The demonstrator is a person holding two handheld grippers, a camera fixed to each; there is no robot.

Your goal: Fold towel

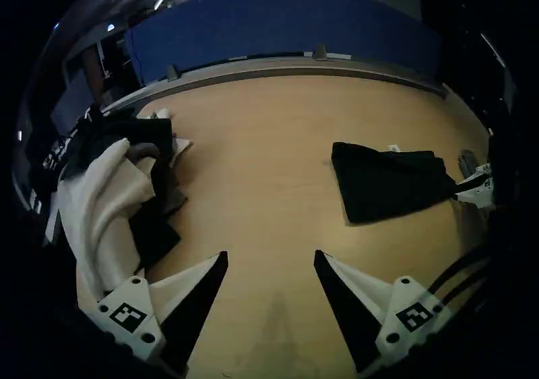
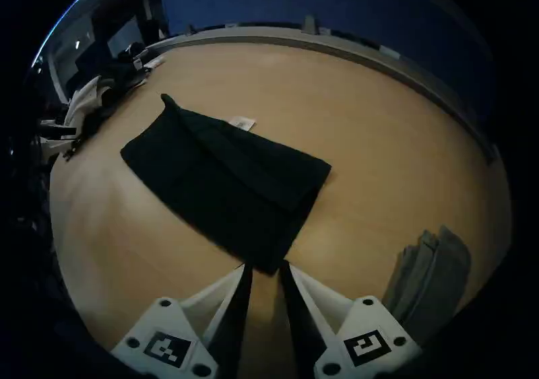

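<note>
Black towel [image 2: 222, 177] lies flat on the desk [image 2: 377, 143]. Right gripper [image 2: 265, 268] jaws are nearly closed at the towel's near corner; can't tell if they grip it. Left gripper [image 1: 271, 258] jaws are wide open, well apart from the towel. Clothes pile [image 1: 114, 197] is farther from the towel.

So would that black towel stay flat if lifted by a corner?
Probably not: the black towel lies in soft layered folds, so it would likely droop. It looks thin, so probably light. Pushed on the smooth table, it may bunch up.
</note>
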